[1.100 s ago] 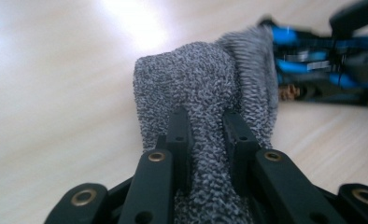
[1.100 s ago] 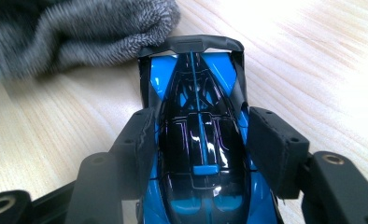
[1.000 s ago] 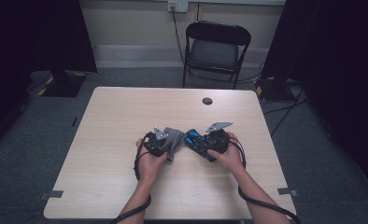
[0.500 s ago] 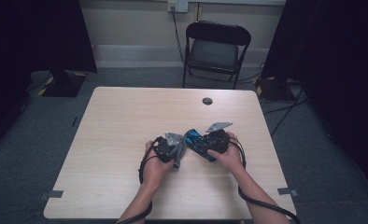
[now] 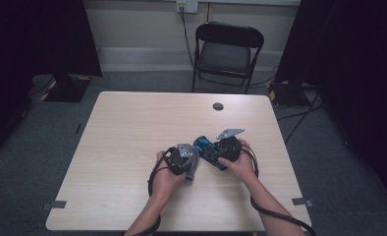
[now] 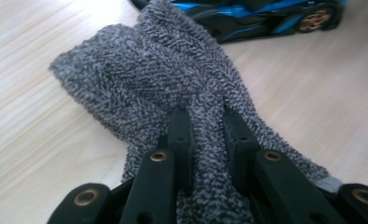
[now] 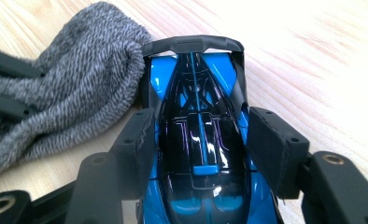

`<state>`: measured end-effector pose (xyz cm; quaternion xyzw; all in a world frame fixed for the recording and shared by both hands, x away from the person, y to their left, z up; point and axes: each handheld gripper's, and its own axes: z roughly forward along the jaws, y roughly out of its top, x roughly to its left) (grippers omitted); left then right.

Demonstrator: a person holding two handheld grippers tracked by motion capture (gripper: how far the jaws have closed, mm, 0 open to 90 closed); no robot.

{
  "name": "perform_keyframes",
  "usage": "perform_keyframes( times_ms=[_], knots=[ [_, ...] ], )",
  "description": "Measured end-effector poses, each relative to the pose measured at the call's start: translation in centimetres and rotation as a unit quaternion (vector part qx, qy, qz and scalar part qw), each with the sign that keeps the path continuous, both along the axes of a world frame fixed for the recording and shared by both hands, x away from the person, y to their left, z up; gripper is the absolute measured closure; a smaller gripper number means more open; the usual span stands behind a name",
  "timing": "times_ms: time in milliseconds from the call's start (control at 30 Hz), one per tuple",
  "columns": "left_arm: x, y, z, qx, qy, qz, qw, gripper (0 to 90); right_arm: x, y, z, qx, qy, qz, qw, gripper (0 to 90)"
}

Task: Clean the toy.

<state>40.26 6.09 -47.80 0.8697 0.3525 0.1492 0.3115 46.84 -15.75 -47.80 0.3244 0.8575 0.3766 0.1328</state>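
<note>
On the wooden table (image 5: 132, 132), the left gripper (image 6: 205, 126) is clamped on a grey terry cloth (image 6: 163, 79), which bunches between its jaws and spreads onto the tabletop. The cloth's far edge touches the rear of a blue and black toy sports car (image 7: 198, 135). The right gripper (image 7: 198, 140) grips that car by its sides, near the table's middle.

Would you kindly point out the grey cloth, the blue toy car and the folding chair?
grey cloth (image 6: 163, 79), left gripper view, fuzzy middle.
blue toy car (image 7: 198, 140), right gripper view, black roof.
folding chair (image 5: 226, 56), high view, seat.
</note>
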Motion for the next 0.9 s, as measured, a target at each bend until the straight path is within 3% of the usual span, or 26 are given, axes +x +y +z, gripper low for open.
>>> perform_keyframes(
  times_ms=[400, 900],
  knots=[
    [-0.8, -1.5, 0.2, -0.007, 0.013, -0.039, 0.9991, 76.3, 0.0, 0.0, 0.0, -0.002, 0.000, 0.001, 1.0000, 42.9],
    [-2.3, -3.5, 0.1, -0.037, 0.022, -0.076, 0.9962, 76.2, 0.0, 0.0, 0.0, 0.001, -0.001, 0.000, 1.0000, 42.9]
  ],
)
